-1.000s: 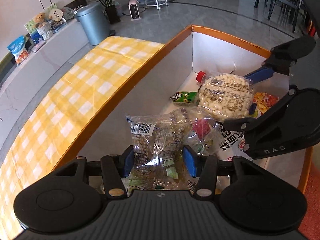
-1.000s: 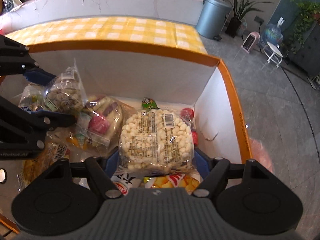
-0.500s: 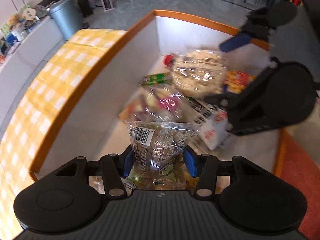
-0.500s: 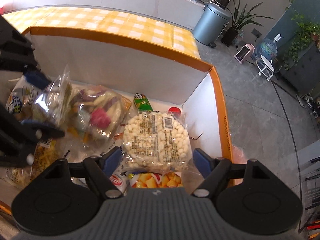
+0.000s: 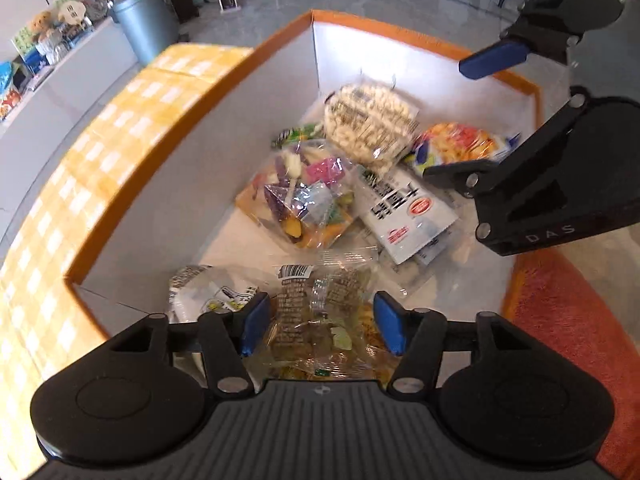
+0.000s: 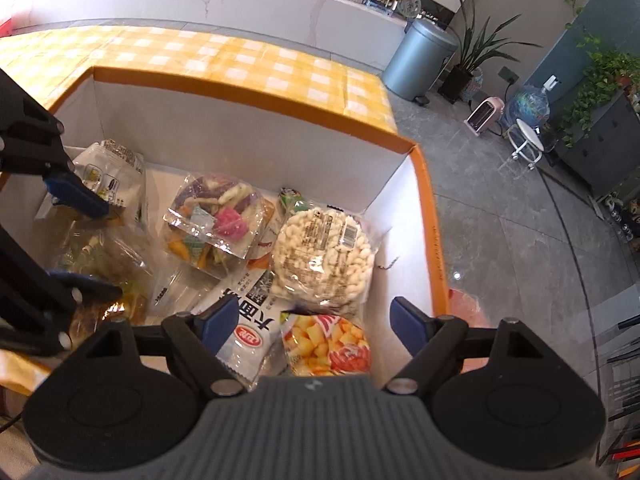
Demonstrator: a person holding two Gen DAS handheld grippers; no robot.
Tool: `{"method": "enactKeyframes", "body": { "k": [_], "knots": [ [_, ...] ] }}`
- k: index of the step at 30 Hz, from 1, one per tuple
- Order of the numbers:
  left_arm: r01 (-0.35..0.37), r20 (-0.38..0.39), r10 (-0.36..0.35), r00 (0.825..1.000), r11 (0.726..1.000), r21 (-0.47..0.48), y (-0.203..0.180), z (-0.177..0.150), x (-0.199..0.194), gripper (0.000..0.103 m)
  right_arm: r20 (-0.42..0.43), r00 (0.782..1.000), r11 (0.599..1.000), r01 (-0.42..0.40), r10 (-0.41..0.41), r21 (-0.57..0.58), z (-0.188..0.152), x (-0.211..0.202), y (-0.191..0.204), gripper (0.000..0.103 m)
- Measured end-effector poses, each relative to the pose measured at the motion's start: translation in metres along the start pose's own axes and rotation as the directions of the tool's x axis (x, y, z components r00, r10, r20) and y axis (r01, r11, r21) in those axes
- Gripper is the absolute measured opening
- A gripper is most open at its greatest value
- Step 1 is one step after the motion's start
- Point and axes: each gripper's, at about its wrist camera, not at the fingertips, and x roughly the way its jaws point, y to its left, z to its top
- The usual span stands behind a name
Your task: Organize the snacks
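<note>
Yellow-checked cloth covers the bench (image 6: 224,60) beside our orange-rimmed box (image 6: 248,92). We cannot read the blurred labels, and our left gripper (image 5: 320,320) hides the lower part of the clear snack bag (image 5: 316,320) between its parted jaws at the box's near edge. Our right gripper (image 6: 308,320) hangs open above the round puffed-snack pack (image 6: 324,256) by the far corner.
</note>
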Motion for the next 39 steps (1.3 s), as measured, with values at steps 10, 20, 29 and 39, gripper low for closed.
{"method": "enactKeyframes", "body": {
  "k": [10, 20, 29, 39],
  "knots": [
    [-0.033, 0.164, 0.034, 0.986, 0.999, -0.009, -0.013, -0.011, -0.068, 0.075, 0.074, 0.997, 1.0, 0.01, -0.012, 0.027, -0.002, -0.046, -0.003, 0.084],
    [-0.143, 0.378, 0.166, 0.911, 0.986, -0.087, -0.028, -0.041, -0.126, 0.075, 0.316, 0.941, 0.991, 0.094, -0.118, 0.092, -0.014, -0.122, 0.004, 0.085],
    [-0.257, 0.513, 0.35, 0.784, 0.935, -0.244, -0.033, -0.075, -0.166, 0.079, 0.498, 0.862, 0.973, -0.025, -0.094, 0.228, -0.03, -0.169, 0.026, 0.093],
    [-0.39, 0.511, 0.576, 0.638, 0.814, -0.43, -0.037, -0.099, -0.166, 0.091, 0.428, 0.893, 0.923, -0.036, -0.142, 0.383, -0.053, -0.159, 0.067, 0.096]
  ]
}}
